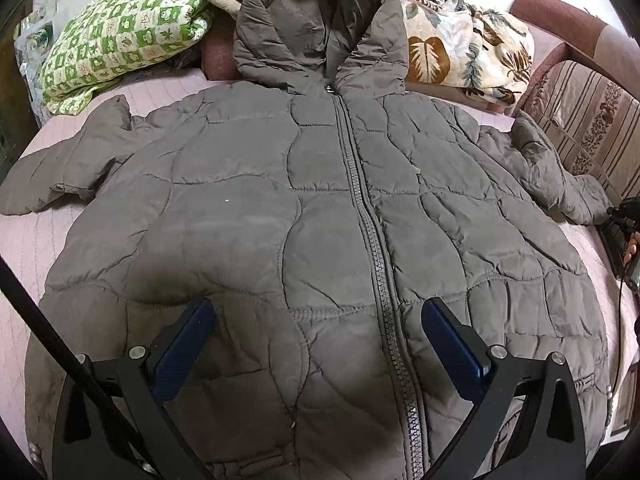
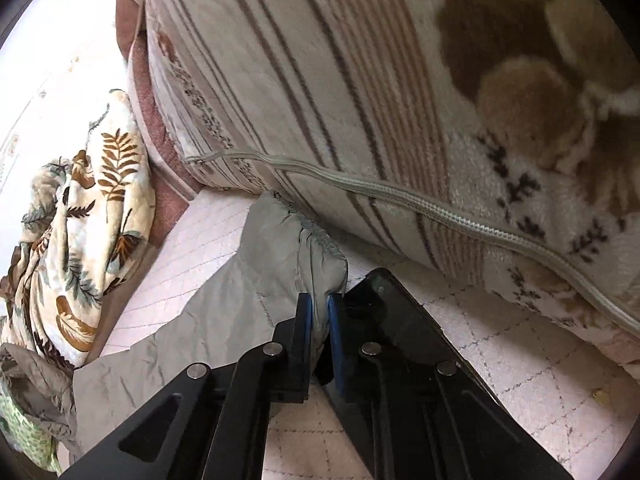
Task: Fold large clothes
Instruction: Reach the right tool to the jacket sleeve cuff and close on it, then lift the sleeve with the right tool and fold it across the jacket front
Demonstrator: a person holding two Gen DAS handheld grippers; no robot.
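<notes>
The bed (image 1: pixel 24 240), covered by a pale pink quilted sheet, carries every item in both views. The grey-brown quilted jacket (image 1: pixel 248 216) lies front-up and zipped across the bed, filling the centre of the left wrist view; its hood (image 1: pixel 316 28) points to the top of the frame, and its sleeves spread toward the left and right edges. A striped beige cushion (image 2: pixel 320 80) with a zipper along its seam occupies the upper and right part of the right wrist view and stands at the right edge of the left wrist view. A leaf-print blanket (image 1: pixel 460 52) lies bunched at the upper right of the left wrist view, behind the hood. A green-and-white patterned pillow (image 1: pixel 120 36) rests at the upper left, beside the hood. The jacket's sleeve cuff (image 2: pixel 304 248), with gathered elastic, lies just beside the lower edge of the striped cushion at the centre of the right wrist view. The left gripper (image 1: pixel 318 340) hangs over the lower front of the jacket at the bottom of the frame, its fingers spread wide apart with nothing between them. The right gripper (image 2: pixel 319 312) has its fingers pinching the sleeve fabric just below the cuff; the blue pads (image 2: pixel 334 320) press the cloth from both sides.
</notes>
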